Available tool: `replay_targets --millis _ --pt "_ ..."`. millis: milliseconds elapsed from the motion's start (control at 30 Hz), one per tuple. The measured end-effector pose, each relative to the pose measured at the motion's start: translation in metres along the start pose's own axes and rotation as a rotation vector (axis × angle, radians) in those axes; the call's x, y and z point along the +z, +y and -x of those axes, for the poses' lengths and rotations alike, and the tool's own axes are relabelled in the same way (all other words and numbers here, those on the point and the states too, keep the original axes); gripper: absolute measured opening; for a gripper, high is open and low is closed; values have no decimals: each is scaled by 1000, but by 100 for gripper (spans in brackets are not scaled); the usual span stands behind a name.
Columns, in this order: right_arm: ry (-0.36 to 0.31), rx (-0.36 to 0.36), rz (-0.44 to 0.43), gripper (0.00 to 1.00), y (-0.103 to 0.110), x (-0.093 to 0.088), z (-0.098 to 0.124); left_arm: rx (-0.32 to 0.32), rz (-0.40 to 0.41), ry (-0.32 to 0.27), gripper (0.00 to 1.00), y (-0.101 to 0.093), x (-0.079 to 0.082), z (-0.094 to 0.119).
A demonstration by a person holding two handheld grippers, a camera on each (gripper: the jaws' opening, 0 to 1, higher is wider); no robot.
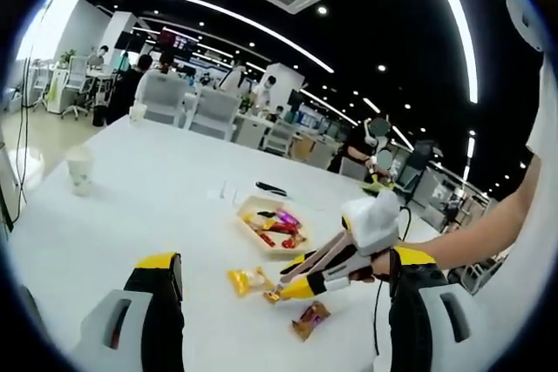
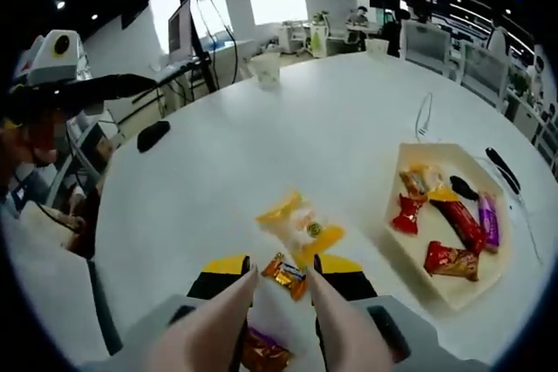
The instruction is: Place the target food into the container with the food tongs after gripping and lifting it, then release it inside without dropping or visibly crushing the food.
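Tongs (image 2: 283, 289) around unreadable orange wrapper (image 2: 285, 273)

Table (image 2: 261, 154): plain white. Tray (image 2: 410, 241): cream/beige; holds red wrappers (image 2: 449, 259), one purple wrapper (image 2: 488, 219), yellow-orange pcs. Loose snack pack (image 2: 301, 224): orange-yellow ends, clear-white middle w/ green spot. Small candy (image 2: 286, 273): orange-gold foil. Another wrapper (image 2: 261, 350): brown-orange (partly hidden). Tongs (image 2: 270, 320): pale pinkish-beige. Right gripper (image 1: 301, 285): black w/ yellow tips. Left gripper (image 1: 279, 267): same black/yellow. Cup (image 1: 80, 169): white, faint print. Ceiling: black, white light strips.
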State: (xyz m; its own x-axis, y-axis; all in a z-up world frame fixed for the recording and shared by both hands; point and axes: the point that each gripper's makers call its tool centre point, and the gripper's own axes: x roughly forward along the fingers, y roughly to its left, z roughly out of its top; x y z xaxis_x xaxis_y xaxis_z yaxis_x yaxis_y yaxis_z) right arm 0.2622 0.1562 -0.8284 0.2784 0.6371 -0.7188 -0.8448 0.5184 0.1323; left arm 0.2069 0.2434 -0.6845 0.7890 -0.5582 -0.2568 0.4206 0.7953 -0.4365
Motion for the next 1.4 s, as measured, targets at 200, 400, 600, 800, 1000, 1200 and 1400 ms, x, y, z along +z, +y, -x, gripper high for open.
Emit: replay_targets --millis 200,400,600,800,1000,1200,1400 --pt "24 25 57 29 9 -8 -8 13 -53 38 99 -1 -5 -4" --pt "22 26 77 29 11 -8 -7 -15 11 12 99 -11 -5 -10" --pt "21 17 44 28 6 -17 -8 -36 30 30 99 -19 -12 -14" --pt "-13 3 -11 27 2 -18 -8 -37 48 22 98 -17 -10 -13" --pt "-20 -4 -97 21 -9 -17 -9 -32 64 20 97 -13 -8 -14" --pt "-15 -6 -57 18 -8 -19 -7 -24 10 61 95 -16 -12 -17" --pt "-11 -2 -49 16 -12 -21 -7 -38 15 61 95 -22 -16 -20"
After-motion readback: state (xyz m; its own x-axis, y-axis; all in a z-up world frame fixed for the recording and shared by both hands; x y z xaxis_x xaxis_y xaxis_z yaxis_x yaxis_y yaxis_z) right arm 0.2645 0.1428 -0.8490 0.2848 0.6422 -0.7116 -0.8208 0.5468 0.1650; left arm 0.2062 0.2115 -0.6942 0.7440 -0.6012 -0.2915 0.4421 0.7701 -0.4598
